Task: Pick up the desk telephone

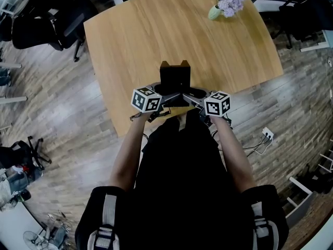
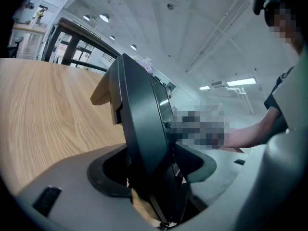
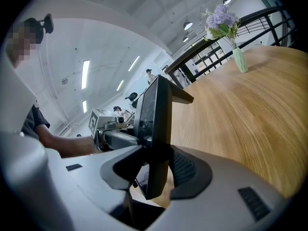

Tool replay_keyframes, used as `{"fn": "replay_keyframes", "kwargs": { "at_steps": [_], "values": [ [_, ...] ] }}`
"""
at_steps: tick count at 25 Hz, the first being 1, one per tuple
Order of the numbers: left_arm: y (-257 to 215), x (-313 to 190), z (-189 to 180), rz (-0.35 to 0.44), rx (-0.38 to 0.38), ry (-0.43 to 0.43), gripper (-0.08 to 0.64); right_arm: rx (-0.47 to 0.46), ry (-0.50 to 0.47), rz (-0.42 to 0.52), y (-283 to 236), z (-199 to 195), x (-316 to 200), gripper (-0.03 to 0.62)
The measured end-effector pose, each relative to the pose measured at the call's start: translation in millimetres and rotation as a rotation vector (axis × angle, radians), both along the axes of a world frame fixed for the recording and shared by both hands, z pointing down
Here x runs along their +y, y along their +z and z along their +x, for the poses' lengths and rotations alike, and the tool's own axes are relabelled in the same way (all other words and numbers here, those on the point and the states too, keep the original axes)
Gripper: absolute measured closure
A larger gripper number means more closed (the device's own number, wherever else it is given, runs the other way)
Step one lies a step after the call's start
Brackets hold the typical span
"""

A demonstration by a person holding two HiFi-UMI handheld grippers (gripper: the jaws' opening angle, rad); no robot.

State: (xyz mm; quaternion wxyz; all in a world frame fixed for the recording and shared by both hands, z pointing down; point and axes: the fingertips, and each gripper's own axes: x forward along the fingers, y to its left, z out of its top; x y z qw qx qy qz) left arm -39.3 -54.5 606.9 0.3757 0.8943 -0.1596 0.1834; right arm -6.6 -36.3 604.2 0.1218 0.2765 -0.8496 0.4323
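The black desk telephone [image 1: 174, 77] is over the wooden table [image 1: 156, 30], close to its near edge, standing nearly on end between my two grippers. My left gripper [image 1: 160, 91] is shut on the phone's left side. In the left gripper view its dark pads [image 2: 110, 174] clasp the phone body [image 2: 139, 129], jaws wide. My right gripper [image 1: 195, 92] is shut on the phone's right side. In the right gripper view the thin phone edge [image 3: 156, 119] is pinched between the pads [image 3: 190, 170]. A coiled cord hangs under the phone.
A pale green vase of lilac flowers [image 1: 226, 1] stands at the table's far right corner, also seen as the vase [image 3: 239, 59]. Black office chairs [image 1: 47, 20] stand off the far left corner. A white power strip [image 1: 268, 134] lies on the plank floor, right.
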Motion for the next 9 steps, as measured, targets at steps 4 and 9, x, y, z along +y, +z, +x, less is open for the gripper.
{"fn": "replay_keyframes", "kwargs": {
  "at_steps": [4, 9],
  "values": [
    [1.4, 0.7, 1.9, -0.001, 0.0, 0.004, 0.256, 0.0, 0.008, -0.001, 1.4, 1.8, 0.9, 0.413],
    [1.5, 2.3, 4.9, -0.003, 0.0, 0.008, 0.256, 0.001, 0.013, 0.0, 2.0, 4.9, 2.6, 0.413]
  ]
}}
